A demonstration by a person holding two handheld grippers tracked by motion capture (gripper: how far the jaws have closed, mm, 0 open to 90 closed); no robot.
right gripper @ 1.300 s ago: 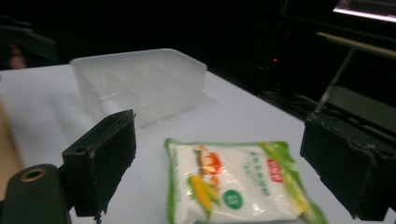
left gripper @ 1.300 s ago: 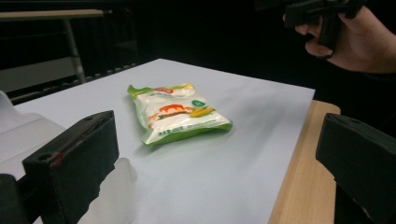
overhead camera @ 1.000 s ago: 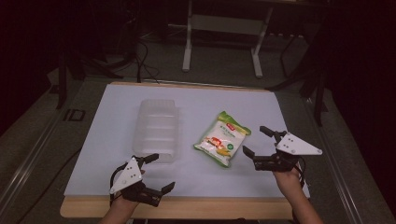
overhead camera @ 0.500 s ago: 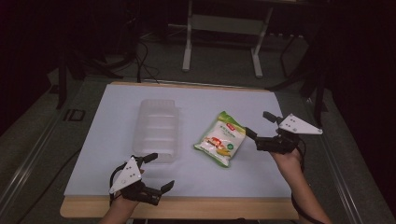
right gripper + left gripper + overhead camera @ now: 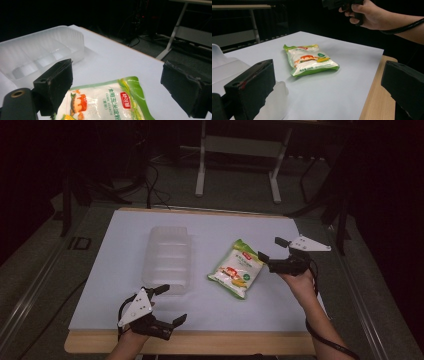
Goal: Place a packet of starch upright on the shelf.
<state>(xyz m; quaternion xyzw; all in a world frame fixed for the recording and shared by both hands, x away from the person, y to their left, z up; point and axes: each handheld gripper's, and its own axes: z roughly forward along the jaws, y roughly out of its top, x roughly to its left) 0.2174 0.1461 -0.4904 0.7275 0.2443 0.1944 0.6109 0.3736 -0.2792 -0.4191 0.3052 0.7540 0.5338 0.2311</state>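
The right tool point(image 5: 270, 249), jaws spread wide and empty, hovers just beside the flat green-and-white plastic food pouch point(image 5: 236, 268) lying on the white tabletop point(image 5: 215, 227), its long axis running diagonally away, while the equally spread left tool point(image 5: 168, 304) sits farther off.

Tray point(image 5: 167, 257) sits left-center on the bench point(image 5: 225, 227), pouch point(image 5: 236, 268) just right of it, apart. Left tool point(image 5: 167, 307) at the near edge, before the tray. Right tool point(image 5: 271, 249) just right of the pouch.
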